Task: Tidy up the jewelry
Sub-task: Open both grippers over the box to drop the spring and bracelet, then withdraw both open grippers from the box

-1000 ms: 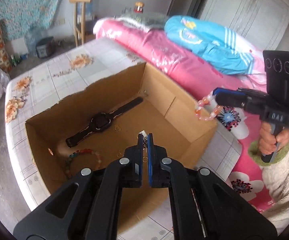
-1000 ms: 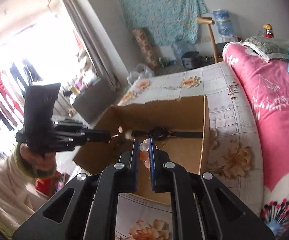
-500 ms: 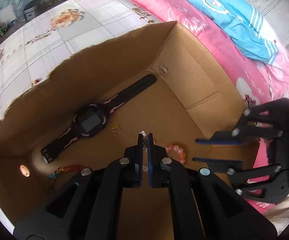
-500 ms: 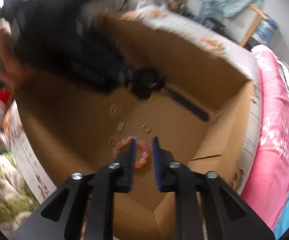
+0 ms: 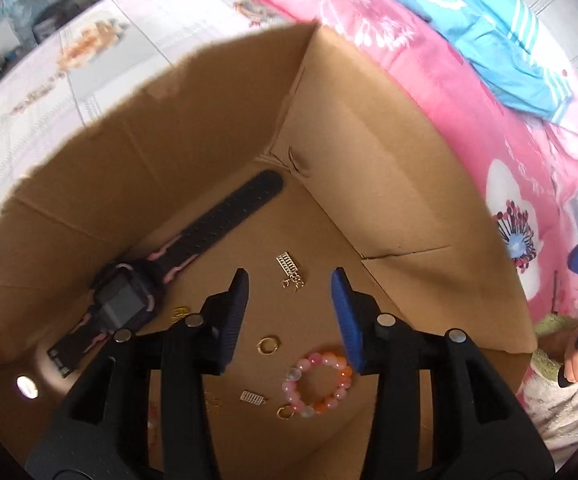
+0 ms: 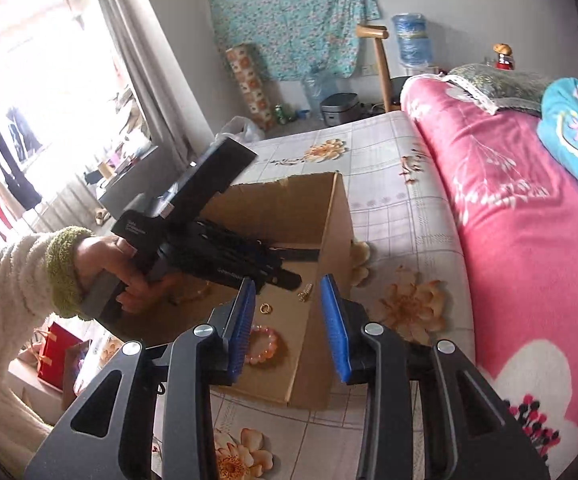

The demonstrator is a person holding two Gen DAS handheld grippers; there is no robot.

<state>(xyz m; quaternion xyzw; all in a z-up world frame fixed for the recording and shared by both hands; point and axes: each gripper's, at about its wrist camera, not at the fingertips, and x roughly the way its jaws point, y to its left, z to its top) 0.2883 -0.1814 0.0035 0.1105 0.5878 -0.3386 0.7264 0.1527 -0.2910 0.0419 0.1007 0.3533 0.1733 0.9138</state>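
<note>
Both loads are dropped: the left gripper (image 5: 289, 304) and right gripper (image 6: 288, 312) have just been opened, empty, with chain clasp (image 5: 289, 270) and bead bracelet (image 5: 317, 384) now lying in the cardboard box (image 5: 389, 152).

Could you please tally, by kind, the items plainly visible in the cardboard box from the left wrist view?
Watch: 1
Bead bracelet: 1
Gold hoops: 2
Silver chain pieces: 2
Total: 6, leaving out small bits that are half hidden or unclear.

Watch (image 5: 137, 292), bead bracelet (image 5: 321, 384) and small chain (image 5: 289, 268) in cardboard box (image 5: 389, 160), box on bed (image 6: 389, 208)
</note>
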